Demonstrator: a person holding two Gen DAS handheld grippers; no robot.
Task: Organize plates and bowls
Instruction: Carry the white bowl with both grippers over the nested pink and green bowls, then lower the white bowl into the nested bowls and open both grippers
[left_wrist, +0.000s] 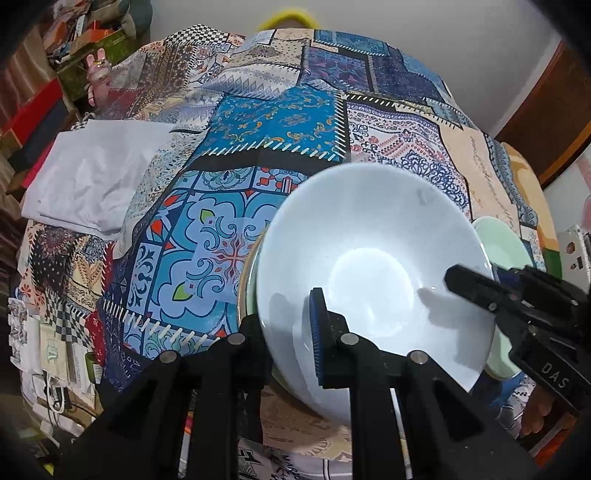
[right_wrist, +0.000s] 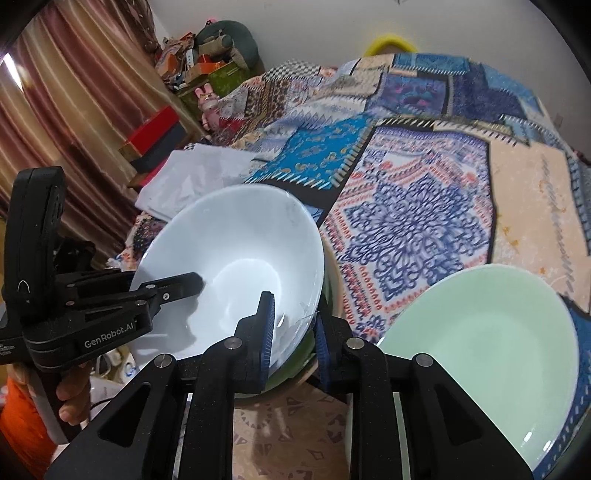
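Observation:
A white bowl (left_wrist: 369, 240) (right_wrist: 229, 236) hangs tilted over the patchwork cover, gripped at its rim from two sides. My left gripper (left_wrist: 288, 332) (right_wrist: 184, 286) is shut on the near-left rim, one blue pad inside and the other finger hidden behind the wall. My right gripper (right_wrist: 293, 336) (left_wrist: 465, 284) is shut on the opposite rim, one pad inside and one outside. Beneath the white bowl shows the rim of a green bowl (left_wrist: 248, 291) (right_wrist: 295, 365); whether they touch is unclear. A pale green plate (right_wrist: 480, 350) (left_wrist: 506, 243) lies to the right.
Both bowls and the plate are over a patchwork bedcover (left_wrist: 277, 122) (right_wrist: 413, 221). A folded white cloth (left_wrist: 92, 184) (right_wrist: 195, 173) lies at the far left. Boxes and clutter (right_wrist: 155, 133) stand by the curtain. A person's hand (right_wrist: 74, 398) holds the left gripper's handle.

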